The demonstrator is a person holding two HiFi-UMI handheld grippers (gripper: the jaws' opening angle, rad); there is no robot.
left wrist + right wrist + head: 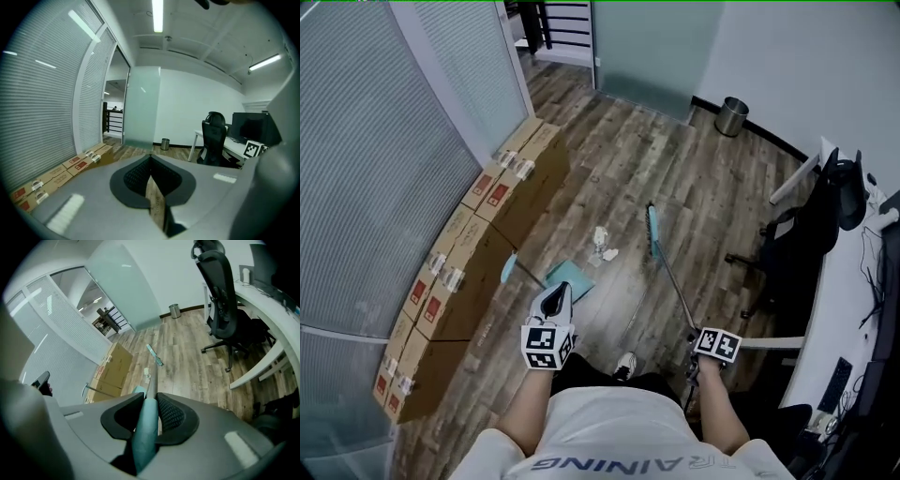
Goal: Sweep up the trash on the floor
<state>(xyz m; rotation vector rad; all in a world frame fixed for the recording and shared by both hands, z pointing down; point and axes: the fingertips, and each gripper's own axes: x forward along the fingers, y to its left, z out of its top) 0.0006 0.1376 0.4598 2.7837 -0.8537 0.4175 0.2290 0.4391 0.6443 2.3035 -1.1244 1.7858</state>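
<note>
My right gripper is shut on the teal grip of a broom handle. The handle runs forward and down to the teal broom head on the wood floor. Small white pieces of trash lie just left of the broom head. A teal dustpan rests nearer to me, its long handle leaning left toward the boxes. My left gripper hovers above the dustpan, shut with nothing between its jaws.
Cardboard boxes line the glass wall on the left. A metal bin stands at the far wall. A black office chair and a white desk fill the right side. My shoe is below.
</note>
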